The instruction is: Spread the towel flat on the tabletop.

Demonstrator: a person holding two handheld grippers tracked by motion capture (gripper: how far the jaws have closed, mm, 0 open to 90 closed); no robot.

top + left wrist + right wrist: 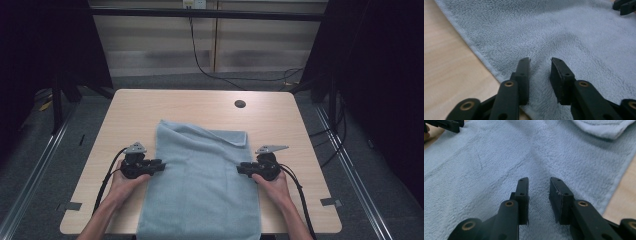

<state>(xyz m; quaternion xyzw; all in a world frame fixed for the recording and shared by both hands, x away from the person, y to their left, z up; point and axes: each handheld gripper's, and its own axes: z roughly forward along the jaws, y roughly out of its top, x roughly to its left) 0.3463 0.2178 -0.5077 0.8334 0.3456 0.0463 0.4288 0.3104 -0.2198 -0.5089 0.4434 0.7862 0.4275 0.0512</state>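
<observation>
Towel (pixel 200 185) — between both parted grippers

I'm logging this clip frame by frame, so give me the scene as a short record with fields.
surface: light wooden table with a round cable hole
cloth: blue-grey towel, spread flat, its far right corner folded over
left gripper: open, at the towel's left edge, gripping nothing
right gripper: open, at the towel's right edge, gripping nothing
hands: one on each gripper, forearms entering from the near side
</observation>
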